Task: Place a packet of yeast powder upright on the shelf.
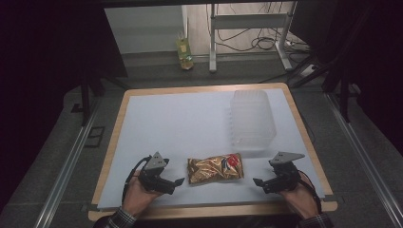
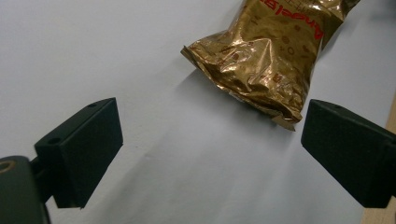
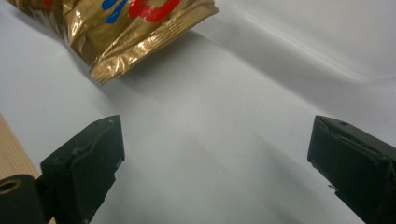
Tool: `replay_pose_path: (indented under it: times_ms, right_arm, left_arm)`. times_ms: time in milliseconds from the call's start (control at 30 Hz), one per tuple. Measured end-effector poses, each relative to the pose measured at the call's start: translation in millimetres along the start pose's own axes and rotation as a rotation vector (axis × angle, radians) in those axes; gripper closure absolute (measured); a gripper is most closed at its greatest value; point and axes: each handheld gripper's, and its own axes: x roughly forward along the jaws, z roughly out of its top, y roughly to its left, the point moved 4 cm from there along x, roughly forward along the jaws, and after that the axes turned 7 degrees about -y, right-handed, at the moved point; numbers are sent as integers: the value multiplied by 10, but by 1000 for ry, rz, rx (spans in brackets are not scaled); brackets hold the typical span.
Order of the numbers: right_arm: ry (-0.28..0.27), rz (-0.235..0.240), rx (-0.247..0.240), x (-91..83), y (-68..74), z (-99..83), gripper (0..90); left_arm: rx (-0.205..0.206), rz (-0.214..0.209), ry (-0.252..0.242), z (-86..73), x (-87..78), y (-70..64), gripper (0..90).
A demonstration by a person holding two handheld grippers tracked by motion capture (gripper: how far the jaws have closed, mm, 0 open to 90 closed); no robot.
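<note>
The crinkled gold foil snack bag lies flat on the pale counter, long axis running side to side between both empty, spread-open sets of fingers, with the left gripper just nearer than the right gripper.

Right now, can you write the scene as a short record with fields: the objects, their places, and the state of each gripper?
surface: white sheet on a wooden table
snack bag: gold snack bag lying flat near the front edge, between the grippers
container: clear plastic container behind the bag, toward the right
left gripper: left gripper open, beside the bag, not touching
right gripper: right gripper open, beside the bag, not touching
</note>
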Motion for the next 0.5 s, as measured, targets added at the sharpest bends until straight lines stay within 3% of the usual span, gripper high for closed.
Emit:
replay_pose_path:
  times_ms: [167, 500]
  right_arm:
    - [-34, -1, 0, -32, -31, -8, 21]
    - [-33, -3, -15, -15, -22, -14, 14]
  left_arm:
    - [-7, -4, -10, 2, -3, 2, 87]
    - [-5, -6, -6, 5, 5, 20, 143]
